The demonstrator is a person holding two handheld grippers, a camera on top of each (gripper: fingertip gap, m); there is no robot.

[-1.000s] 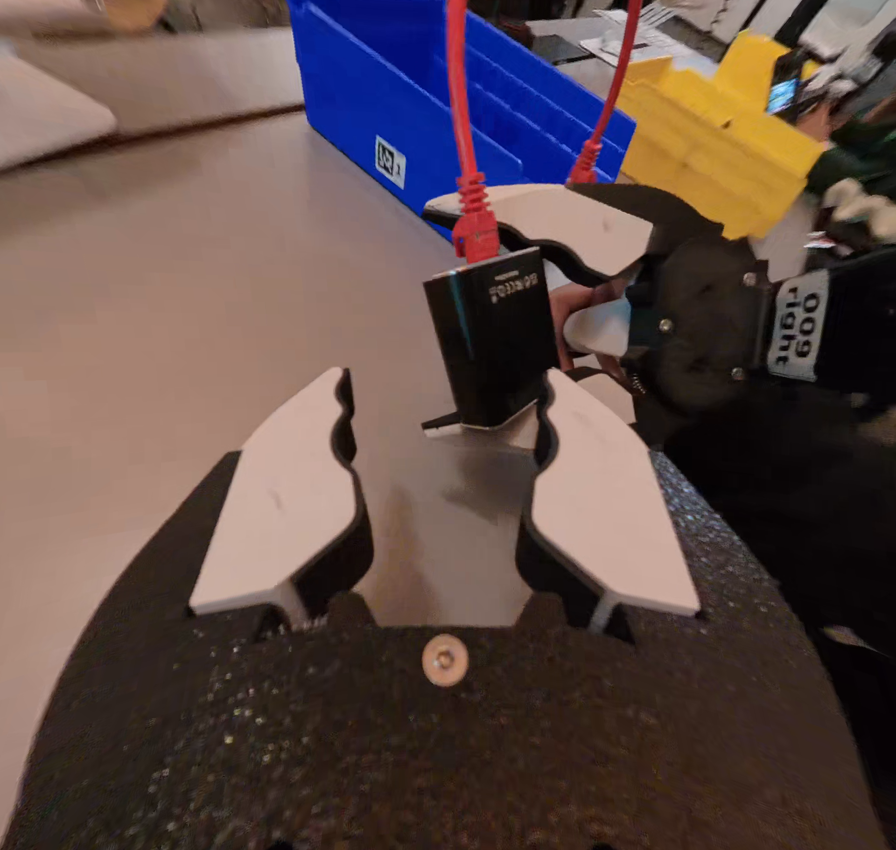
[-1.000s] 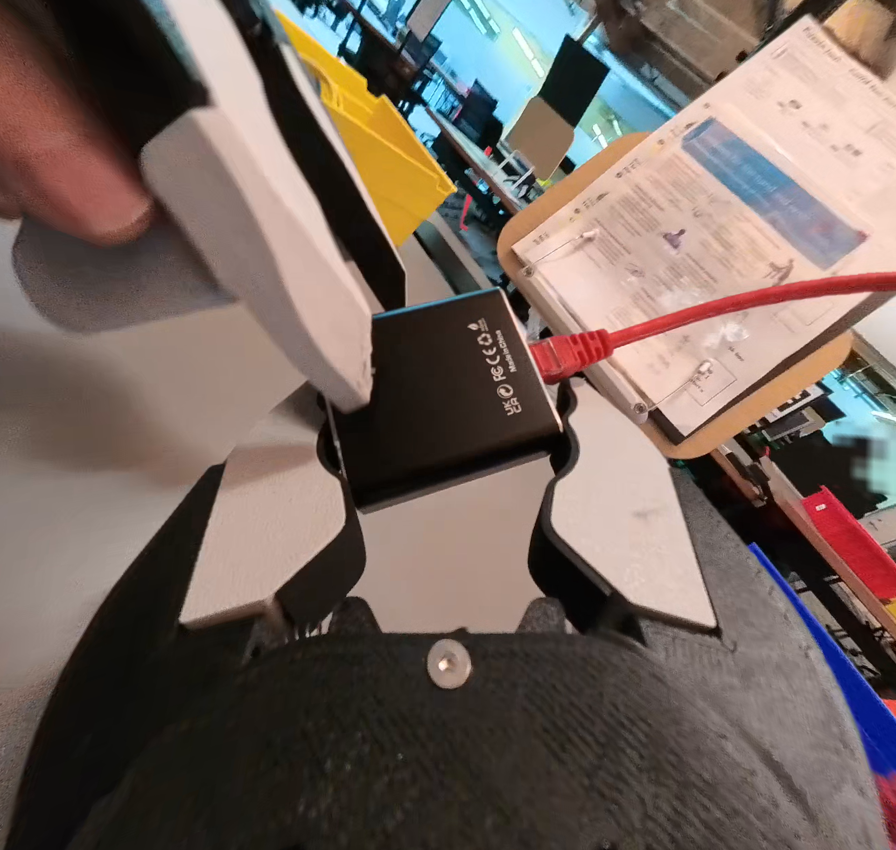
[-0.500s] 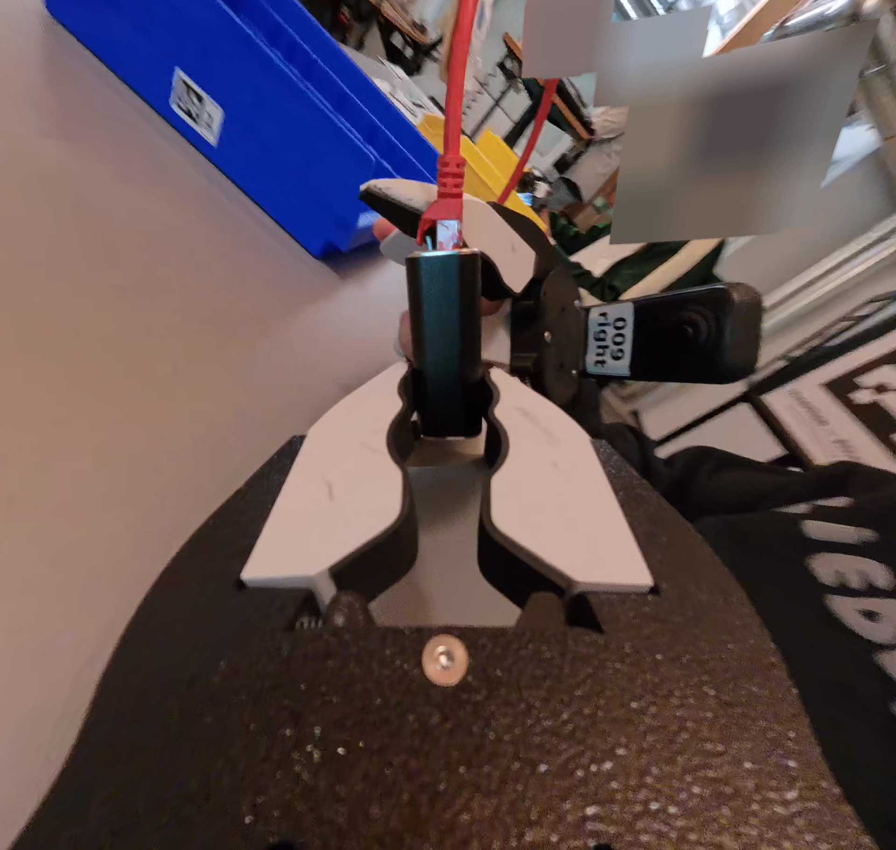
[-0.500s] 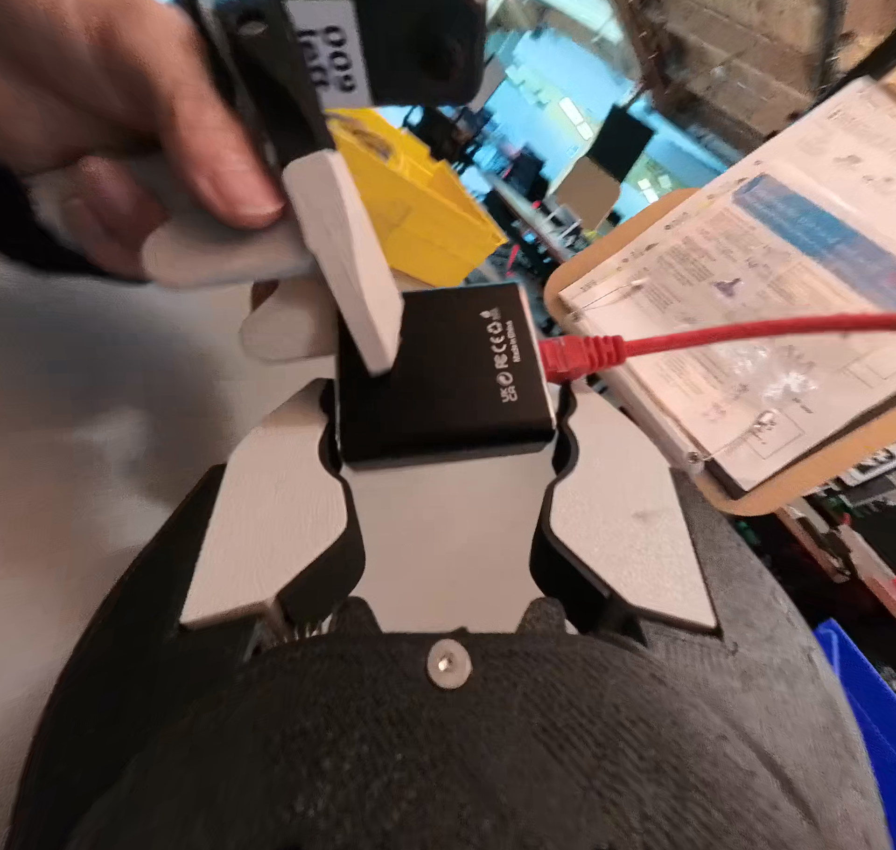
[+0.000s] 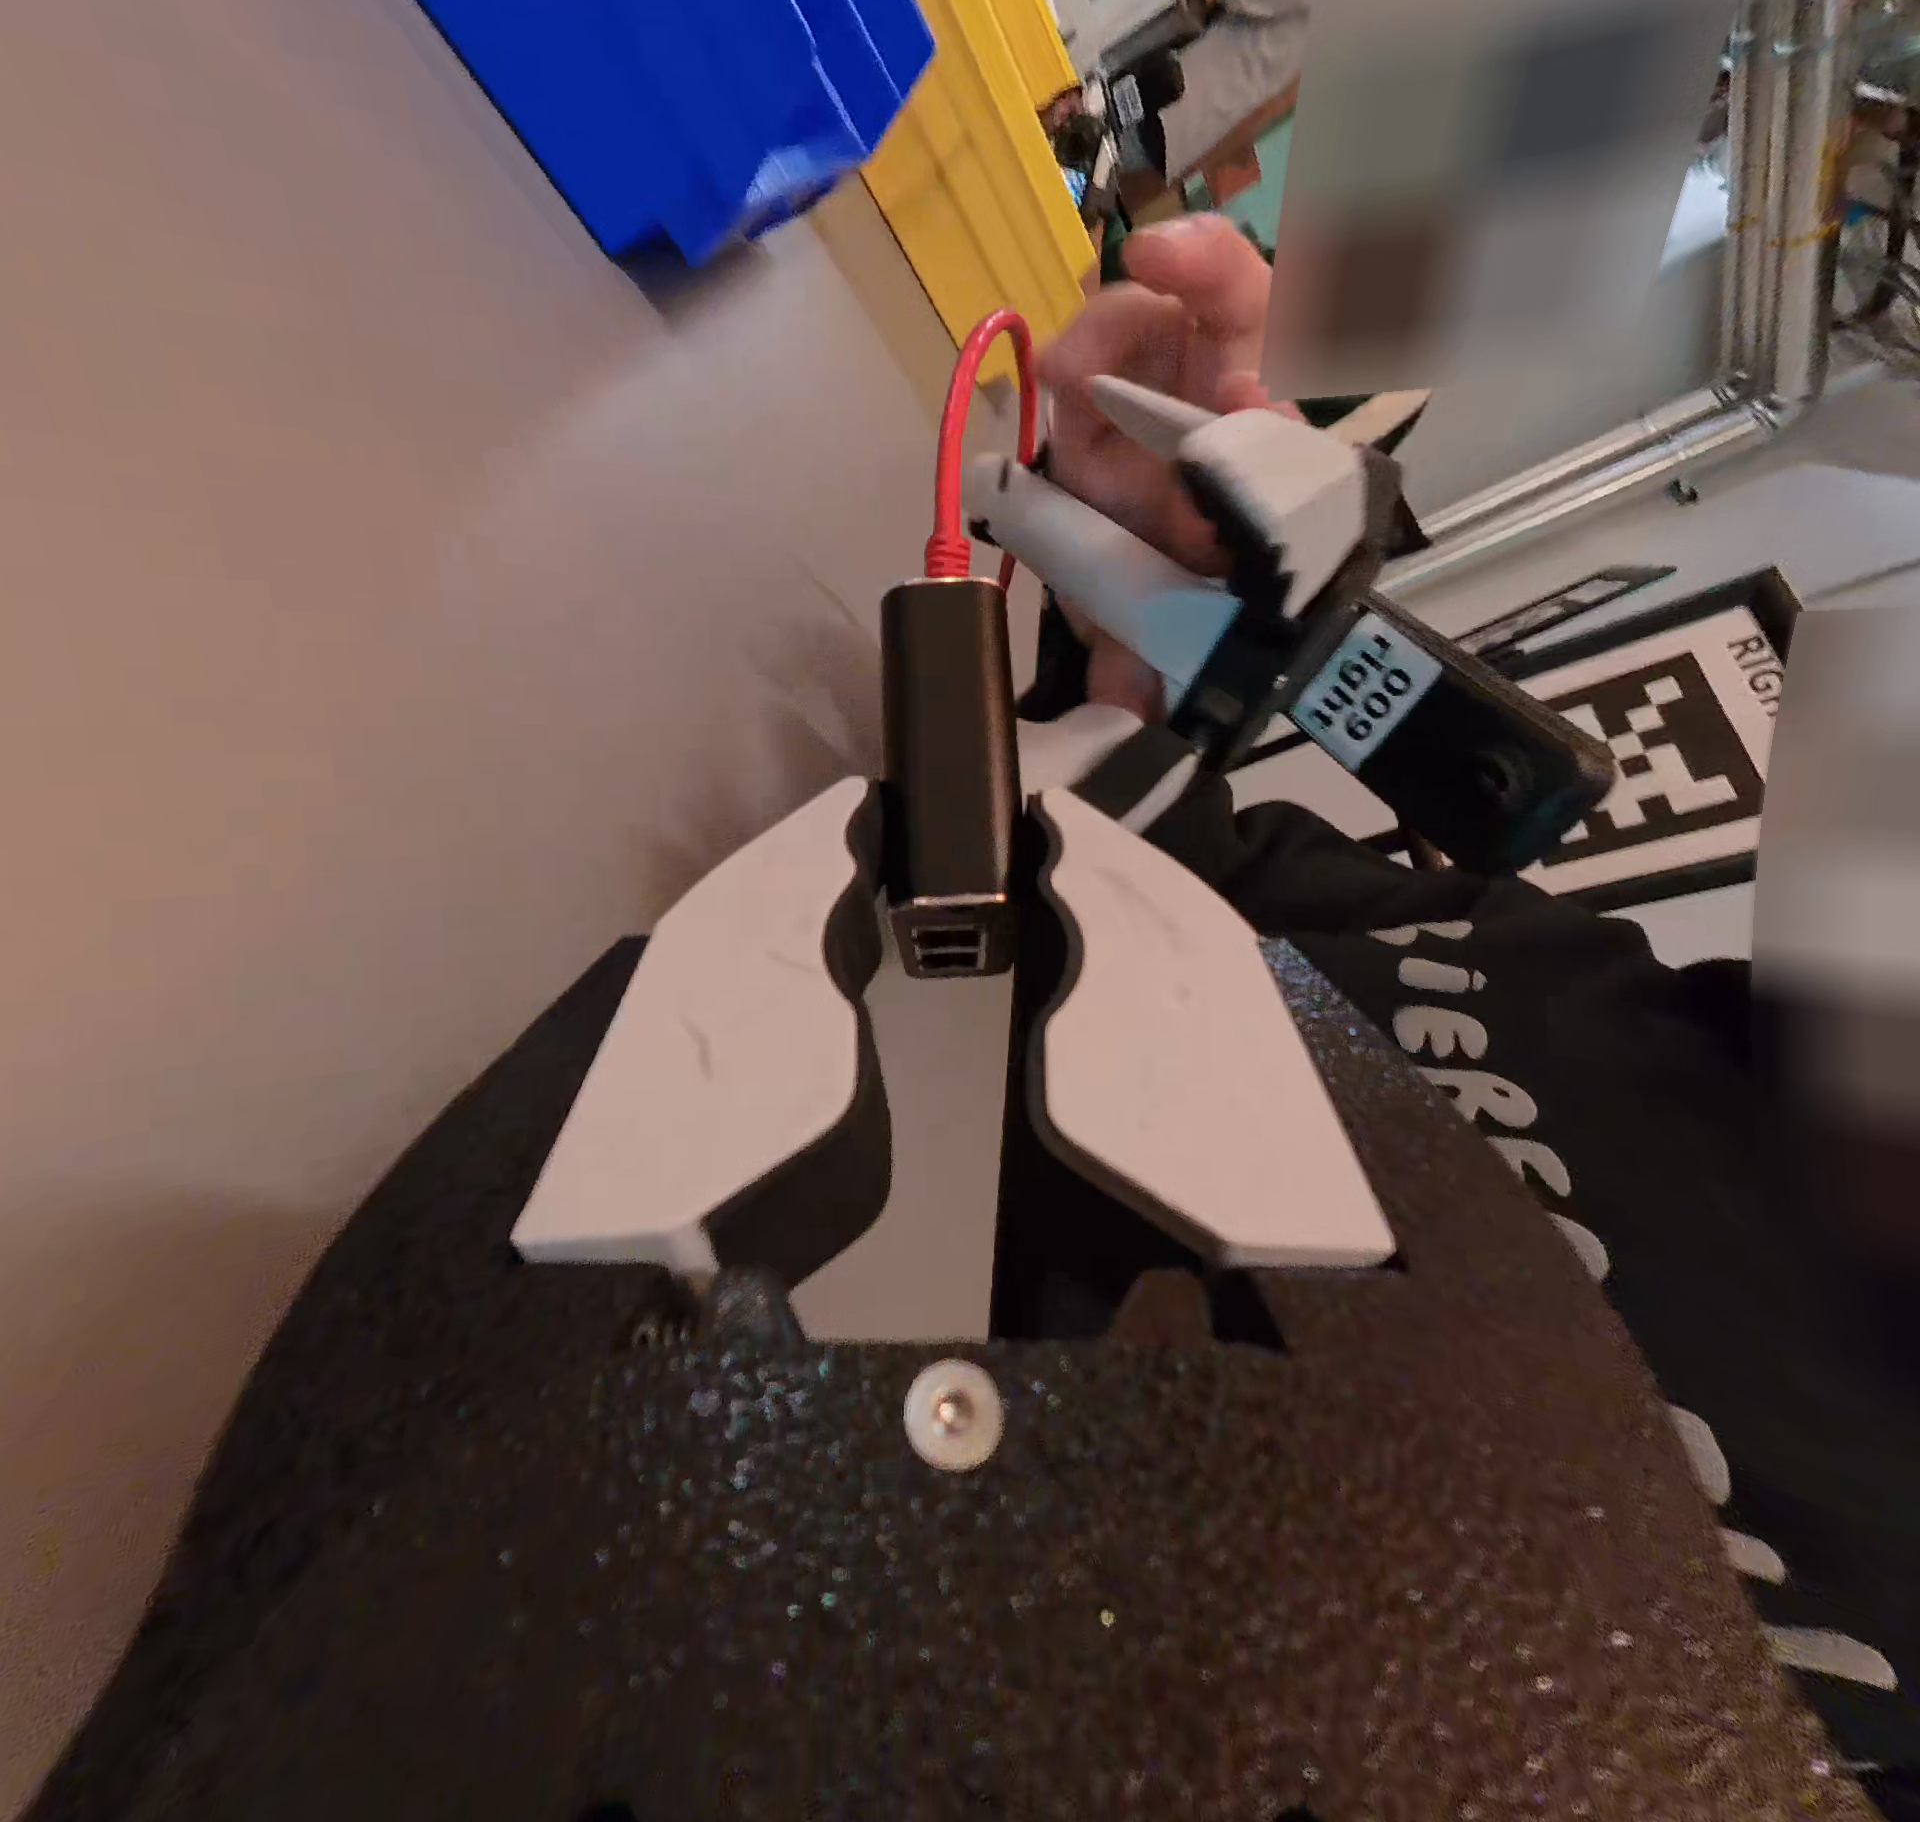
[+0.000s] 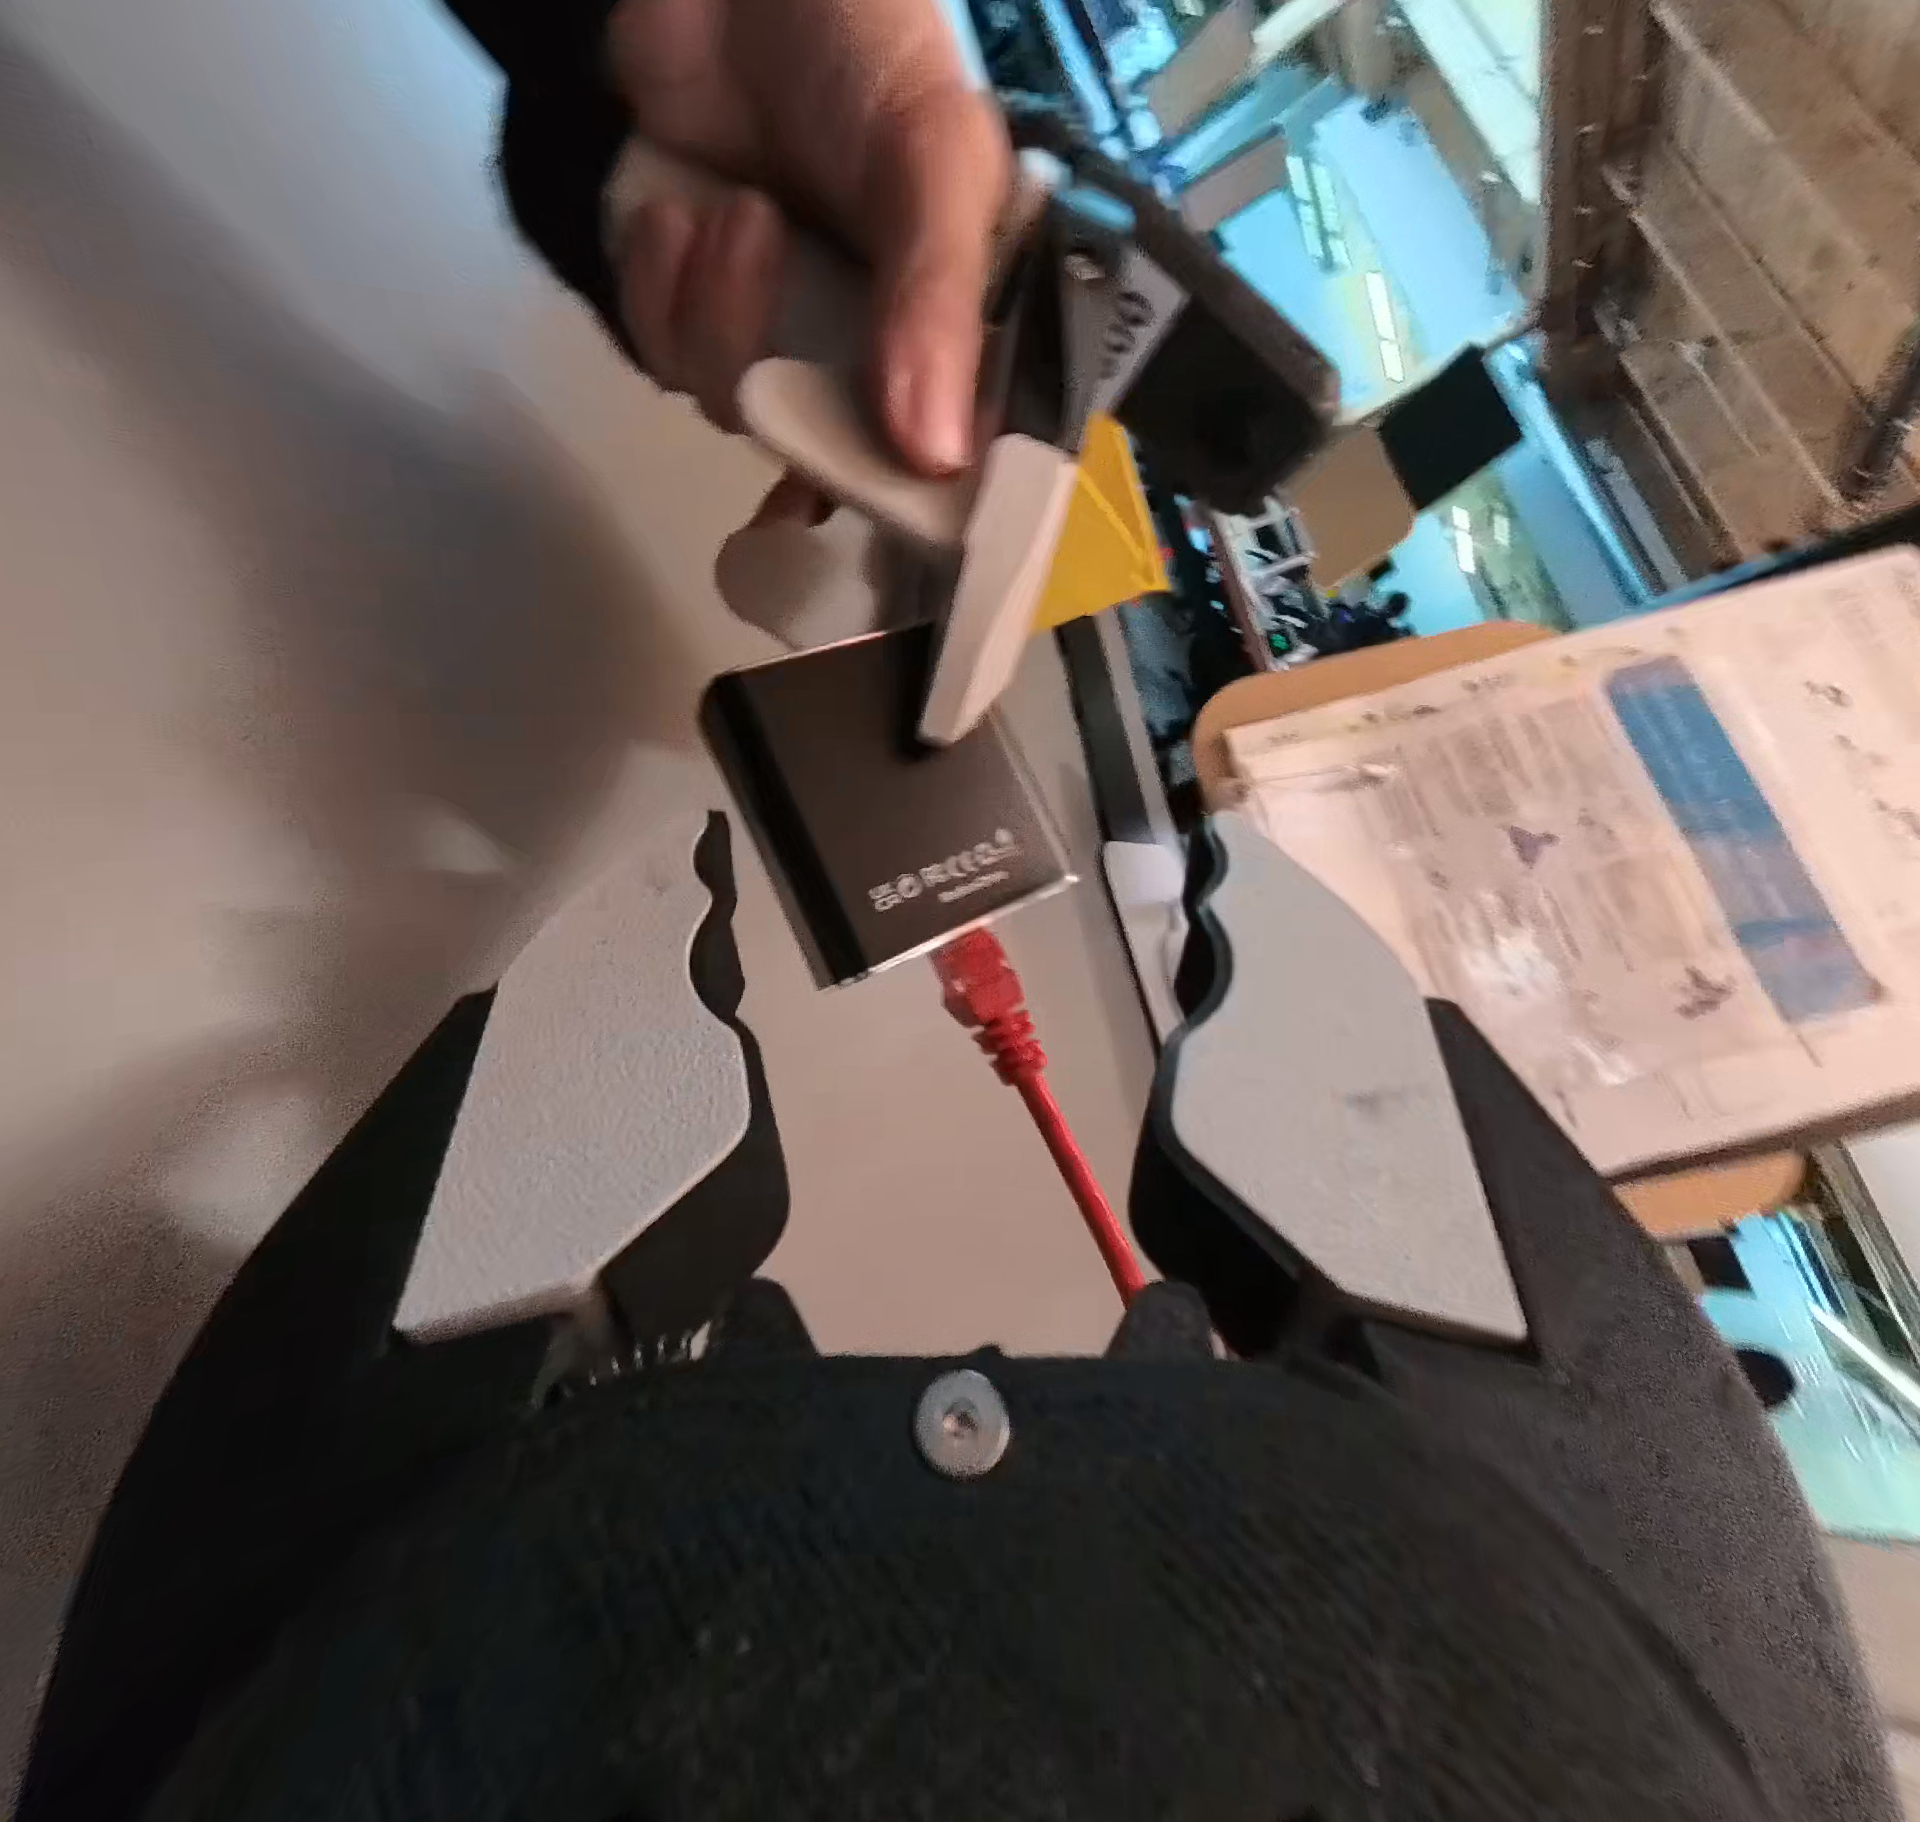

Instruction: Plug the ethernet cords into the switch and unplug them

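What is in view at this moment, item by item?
switch: 1, black, clamped in left hand-held gripper
cord: 1, red, plugged into switch
blue bin: 1, on table, far left
yellow bin: 1, beside blue bin
board with sheets: 1, tan, right
table: 1, pale
left hand-held gripper: shut on switch
right hand-held gripper: open, cord between fingers
hands: 2, one on each gripper
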